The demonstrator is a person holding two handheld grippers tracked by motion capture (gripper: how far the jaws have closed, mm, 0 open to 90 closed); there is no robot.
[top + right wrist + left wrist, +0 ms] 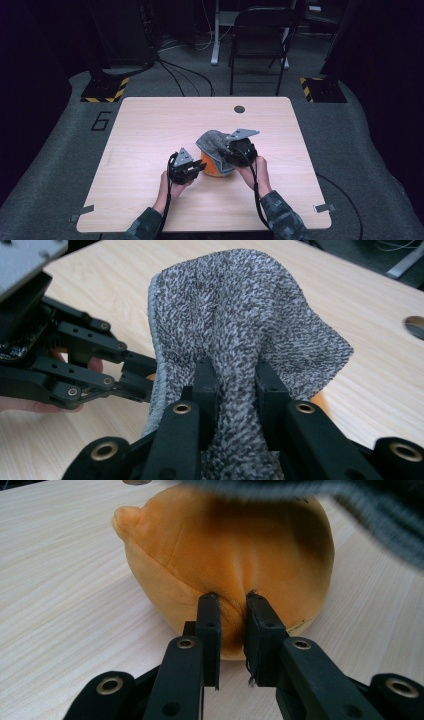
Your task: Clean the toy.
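- Right now my left gripper (232, 602) has its jaws nearly together, pinching a fold of the orange plush toy (225, 555); in the left gripper view both pads dig into the soft fabric at the toy's near side.
- My right gripper (235, 372) is likewise clamped tight, with a bunch of the grey knitted cloth (240, 315) squeezed between its pads; the cloth stands up from the jaws and arches forward.
- In the high view I see the left gripper (199, 168) at the toy's (212, 169) left side and the right gripper (231, 150) over its upper right, the two just beside each other.
- The cloth (212, 141) drapes over the top of the toy, covering its far side; only the toy's lower near part shows orange beneath it.
- The toy rests on the light wooden table (150, 130), a little right of centre and nearer the person's edge than the far one.
- The right gripper view shows the left gripper (145, 380) reaching in from the left, its tips right at the cloth's hemmed edge.
- Beyond the table's far edge stands a dark folding chair (260, 35) on the grey floor.
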